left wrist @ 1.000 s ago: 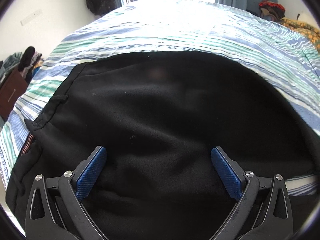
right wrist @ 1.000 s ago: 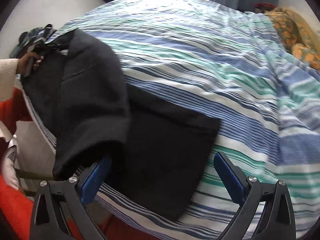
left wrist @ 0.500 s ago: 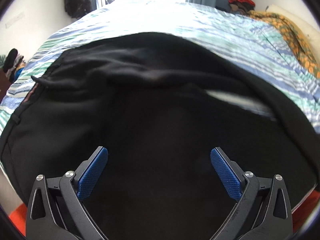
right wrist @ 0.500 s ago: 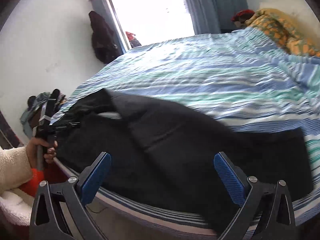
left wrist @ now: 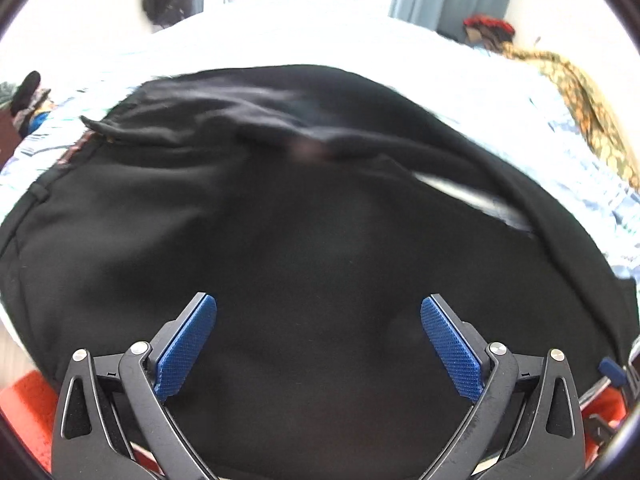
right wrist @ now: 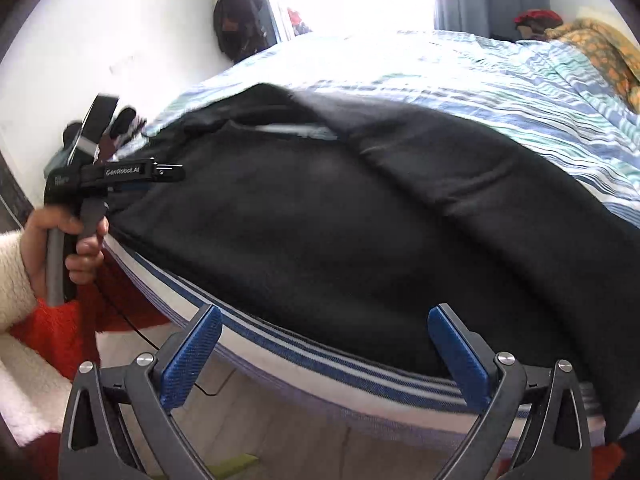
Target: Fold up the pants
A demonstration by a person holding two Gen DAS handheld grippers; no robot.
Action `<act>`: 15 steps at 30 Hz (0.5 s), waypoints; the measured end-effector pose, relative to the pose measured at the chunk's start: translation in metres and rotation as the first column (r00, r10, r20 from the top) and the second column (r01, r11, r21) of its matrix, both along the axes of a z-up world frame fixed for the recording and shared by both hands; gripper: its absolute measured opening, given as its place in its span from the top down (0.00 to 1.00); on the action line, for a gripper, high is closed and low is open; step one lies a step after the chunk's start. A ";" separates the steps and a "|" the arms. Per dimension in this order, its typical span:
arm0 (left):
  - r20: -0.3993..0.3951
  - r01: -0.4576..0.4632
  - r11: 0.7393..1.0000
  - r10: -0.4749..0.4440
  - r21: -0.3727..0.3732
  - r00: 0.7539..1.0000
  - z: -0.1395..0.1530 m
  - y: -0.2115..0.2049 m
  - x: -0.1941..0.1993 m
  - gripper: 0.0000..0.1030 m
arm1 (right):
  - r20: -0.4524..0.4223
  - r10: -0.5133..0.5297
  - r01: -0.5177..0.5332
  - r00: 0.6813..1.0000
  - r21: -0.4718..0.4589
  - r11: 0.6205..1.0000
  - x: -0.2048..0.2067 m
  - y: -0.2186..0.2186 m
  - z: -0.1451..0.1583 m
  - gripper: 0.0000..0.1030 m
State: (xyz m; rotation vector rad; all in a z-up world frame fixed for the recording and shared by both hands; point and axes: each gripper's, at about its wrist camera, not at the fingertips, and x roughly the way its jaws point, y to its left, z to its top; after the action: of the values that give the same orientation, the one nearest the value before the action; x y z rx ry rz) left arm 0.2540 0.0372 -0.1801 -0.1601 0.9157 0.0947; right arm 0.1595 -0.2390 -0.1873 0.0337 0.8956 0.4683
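Since lifted leg hung over bed edge a second ago, we now see black pants (right wrist: pixel 328 240) doubled flat on striped bed (right wrist: pixel 460 80); left gripper (left wrist: pixel 318 336) and right gripper (right wrist: pixel 324 344) both gape empty; next fold due.

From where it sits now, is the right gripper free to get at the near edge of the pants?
Probably yes. The right gripper is open and empty, just off the bed edge, and the black pants lie right past it with nothing between. The left gripper is far off to the side.
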 end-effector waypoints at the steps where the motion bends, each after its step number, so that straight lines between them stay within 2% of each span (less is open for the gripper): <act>1: 0.000 -0.013 1.000 0.013 0.006 1.000 -0.002 0.002 0.000 0.01 | -0.005 -0.007 0.007 1.000 -0.006 1.000 0.001 -0.003 -0.002 0.01; 4: -0.062 -0.027 1.000 0.027 0.000 0.998 -0.021 0.009 0.004 0.01 | -0.042 -0.028 0.027 0.999 -0.013 1.000 0.005 -0.009 -0.012 0.01; 8: -0.055 0.009 0.997 -0.005 0.071 0.998 -0.025 -0.002 0.004 0.00 | -0.055 -0.030 0.030 0.998 -0.003 1.000 0.004 -0.007 -0.018 0.00; 15: -0.031 0.016 0.996 -0.013 0.092 0.999 -0.031 -0.007 0.003 0.00 | -0.034 -0.032 0.031 0.999 -0.039 0.999 -0.001 -0.002 -0.022 0.00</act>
State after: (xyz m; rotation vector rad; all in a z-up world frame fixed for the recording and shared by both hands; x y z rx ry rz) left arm 0.2573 0.0302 -0.2111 -0.0662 0.9406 0.1259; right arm 0.1588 -0.2415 -0.2096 0.0209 0.9363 0.4219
